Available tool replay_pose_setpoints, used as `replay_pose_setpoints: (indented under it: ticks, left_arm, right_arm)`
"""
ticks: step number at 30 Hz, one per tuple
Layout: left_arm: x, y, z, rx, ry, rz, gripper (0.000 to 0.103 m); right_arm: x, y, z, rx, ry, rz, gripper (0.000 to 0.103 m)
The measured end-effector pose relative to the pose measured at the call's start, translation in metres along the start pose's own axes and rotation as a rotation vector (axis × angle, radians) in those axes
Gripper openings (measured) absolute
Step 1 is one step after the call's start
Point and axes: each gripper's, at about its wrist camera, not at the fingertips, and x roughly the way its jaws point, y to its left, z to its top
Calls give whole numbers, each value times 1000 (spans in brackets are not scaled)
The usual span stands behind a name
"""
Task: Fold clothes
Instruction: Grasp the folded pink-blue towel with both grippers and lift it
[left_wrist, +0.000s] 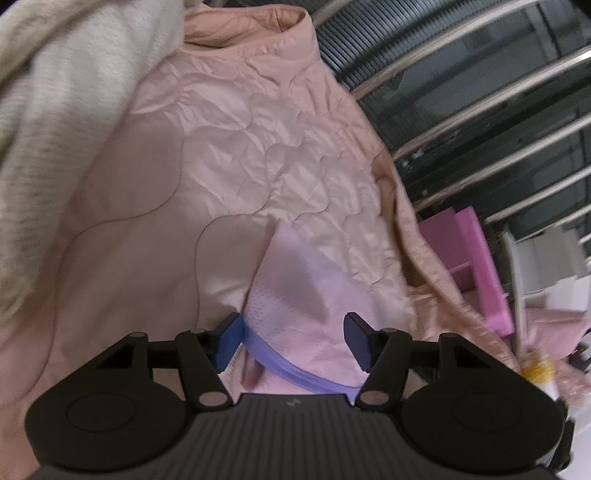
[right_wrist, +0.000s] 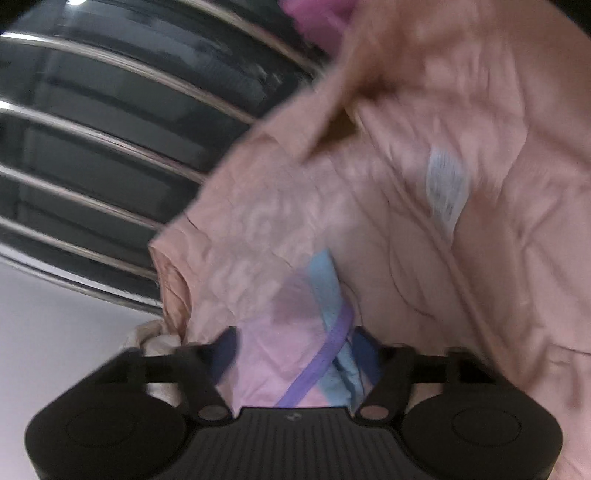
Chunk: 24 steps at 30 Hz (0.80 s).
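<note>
Both grippers are on the same small garment: a pale pink mesh piece with a purple elastic band, lying over a peach quilted puffy jacket.

Left gripper: jaws spread, mesh fabric and band between them, pads not visibly pinching. We read it as open around the cloth.

Right gripper: pink mesh with purple band and a light blue panel fills the gap. View is motion-blurred; jaws look closed on the bunch, and we judge it a grip.

Jacket runs from 12 to 4 o'clock in the right view, white care label at 2 o'clock. In the left view a cream knit textile sits at 10 o'clock and a magenta plastic piece at 3 o'clock. Chrome rails sit behind; no surface is clear to us.

Handling: mesh is light, limp, zero stiffness, and will sag from any hold. Elastic band is the firmest feature, so we'd grab there, at two well-separated points. Quilted shell looks slick; mesh may slide off it.
</note>
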Motion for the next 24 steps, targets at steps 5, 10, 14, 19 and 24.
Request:
replay_pose_setpoints:
  ticks: [5, 10, 14, 19, 24]
  left_arm:
    - [4, 1, 7, -16, 15, -46, 4]
    - [-23, -11, 8, 26, -46, -119, 1]
    - [-80, -33, 3, 59, -130, -185, 1]
    - [-195, -86, -9, 170, -280, -303, 1]
    - [-348, -143, -51, 302, -408, -433, 1]
  right_arm:
    - [14, 17, -6, -149, -81, -74, 11]
    - [-13, 54, -21, -342, -162, -73, 3]
    - [-68, 91, -41, -434, -222, -3, 3]
    - [-169, 149, -75, -573, -330, 105, 2]
    - [-310, 211, -130, -746, -468, 237, 3]
